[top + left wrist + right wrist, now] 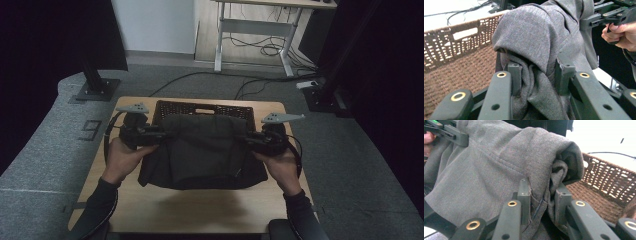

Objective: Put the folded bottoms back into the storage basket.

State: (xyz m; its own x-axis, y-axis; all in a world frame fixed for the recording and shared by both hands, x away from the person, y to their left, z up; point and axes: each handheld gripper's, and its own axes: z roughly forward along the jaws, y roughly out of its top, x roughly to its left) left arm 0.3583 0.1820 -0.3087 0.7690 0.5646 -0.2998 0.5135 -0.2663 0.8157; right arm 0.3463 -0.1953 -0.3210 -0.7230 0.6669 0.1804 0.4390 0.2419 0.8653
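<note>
A dark grey garment [202, 150] hangs folded between my two grippers, above the table and in front of a brown wicker basket [205, 107]. My left gripper [159, 134] is shut on the garment's left edge; in the left gripper view thick folds of grey cloth [534, 50] are bunched between its pads [514, 72]. On the opposite edge my right gripper [248, 138] is shut too, its pads [524, 192] pinching the bundled cloth [499, 165]. The basket wall [454, 45] stands just behind the cloth, and its woven side [604, 185] also shows at the right of the right gripper view.
The wooden table [200, 210] has bare surface in front of the garment. Beyond the table lie grey floor mats, loose cables [260, 50] and a white desk frame [250, 30]. Black stand bases [95, 90] sit at the far left and far right.
</note>
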